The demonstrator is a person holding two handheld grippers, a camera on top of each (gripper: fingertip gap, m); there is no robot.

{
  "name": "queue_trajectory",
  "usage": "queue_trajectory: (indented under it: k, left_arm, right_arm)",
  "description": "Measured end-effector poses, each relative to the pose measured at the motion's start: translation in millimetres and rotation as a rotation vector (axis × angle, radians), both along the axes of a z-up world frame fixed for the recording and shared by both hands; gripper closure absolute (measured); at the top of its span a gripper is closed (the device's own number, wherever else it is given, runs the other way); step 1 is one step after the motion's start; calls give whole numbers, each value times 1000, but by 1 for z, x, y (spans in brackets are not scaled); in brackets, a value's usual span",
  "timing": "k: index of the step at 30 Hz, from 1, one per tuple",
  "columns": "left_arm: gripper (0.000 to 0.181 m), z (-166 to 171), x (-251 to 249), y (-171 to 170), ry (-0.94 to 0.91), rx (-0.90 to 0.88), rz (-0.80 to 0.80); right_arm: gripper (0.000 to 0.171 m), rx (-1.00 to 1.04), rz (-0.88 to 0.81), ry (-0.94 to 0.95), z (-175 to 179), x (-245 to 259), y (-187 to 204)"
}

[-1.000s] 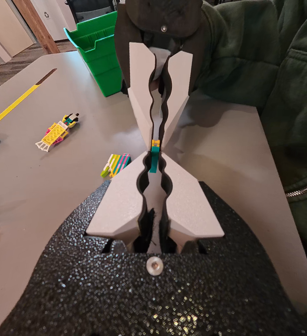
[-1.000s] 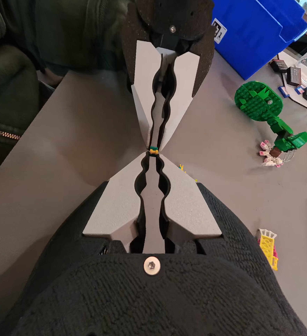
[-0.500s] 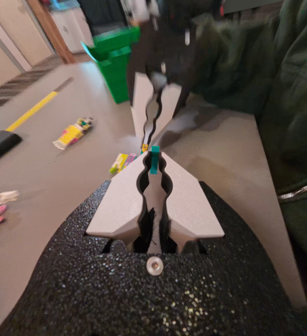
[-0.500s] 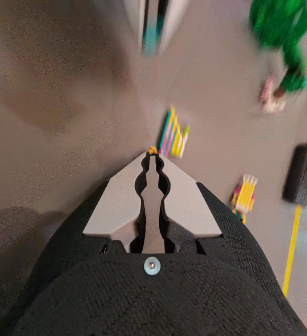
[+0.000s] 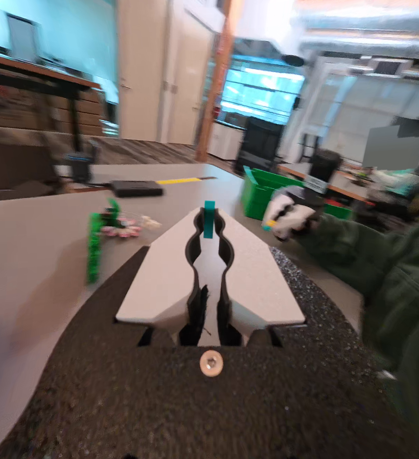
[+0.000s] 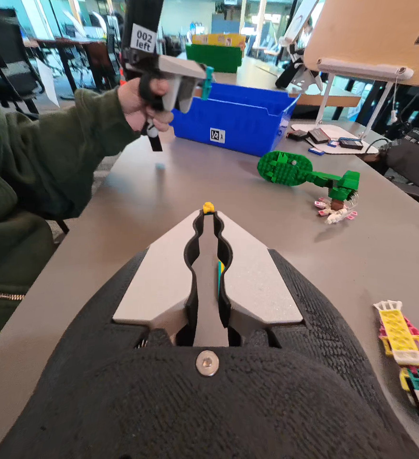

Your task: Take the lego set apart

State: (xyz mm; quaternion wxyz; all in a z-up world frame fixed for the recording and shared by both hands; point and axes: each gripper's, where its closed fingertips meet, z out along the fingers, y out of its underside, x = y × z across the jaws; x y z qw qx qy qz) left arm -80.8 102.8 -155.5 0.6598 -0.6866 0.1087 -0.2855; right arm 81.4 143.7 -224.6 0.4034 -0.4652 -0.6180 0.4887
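Separated since 1 s ago: slim teal plastic lego bar (image 5: 208, 219) now rides upright, pinched in left gripper (image 5: 209, 211), raised near blue plastic bin (image 6: 235, 119); small yellow lego stud piece (image 6: 208, 207) stays clamped in right gripper (image 6: 207, 211), apparently lower, above grey table (image 6: 153, 198).

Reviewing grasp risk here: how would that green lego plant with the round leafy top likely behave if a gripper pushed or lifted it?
The green lego plant lies tipped on the table, so a push would probably slide or pivot it. Its round top on a thin stem looks top-heavy. The pink and white bits at its base seem apt to snap off.
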Motion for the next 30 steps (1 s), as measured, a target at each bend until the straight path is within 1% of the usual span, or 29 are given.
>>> queue_trajectory:
  k: [1,3,5,6,7,10,12,14,15,17,19,21,22,25,27,28,30]
  left_arm:
    - [176,3,-27,6,28,-11,142]
    - [176,12,-95,10,157,-47,475]
    - [175,20,-162,4,361,-117,765]
    - [175,21,-187,2,430,-171,846]
    - [176,20,-203,3,455,-229,863]
    - [175,19,-231,14,468,-327,863]
    - [174,8,-251,15,519,-457,900]
    - [147,-5,-267,15,542,-576,933]
    - [139,-13,-271,15,533,-633,932]
    - [134,-23,-272,18,489,-692,904]
    - [119,-30,-280,14,500,-738,936]
    - [95,-38,-290,6,524,-798,985]
    - [92,-41,-291,5,520,-810,984]
    - [94,-44,-290,3,484,-802,966]
    - [103,-31,-268,13,454,-701,911]
    - [107,-21,-242,23,424,-619,836]
    - [115,-6,-164,42,356,-476,604]
  right_arm:
    - [166,-15,3,14,1,-1,0]
    - [166,-35,-11,39,2,-4,1]
    - [166,-52,-20,72,5,-5,1]
    - [166,-67,-27,91,7,-6,3]
    - [166,-86,-29,106,8,-6,3]
    - [166,-131,-34,125,9,-6,7]
    - [166,-151,-36,133,9,-5,9]
    - [166,-163,-39,145,10,-5,11]
    - [166,-166,-38,147,11,-4,11]
    - [166,-162,-38,147,10,-4,11]
    - [166,-153,-37,145,10,-4,10]
    - [166,-146,-37,143,9,-4,10]
    - [166,-139,-40,139,8,-4,11]
    - [166,-120,-52,137,8,-4,13]
    - [166,-98,-74,164,12,-3,15]
    - [166,-68,-91,172,13,-4,16]
    - [166,51,-158,169,13,-5,21]
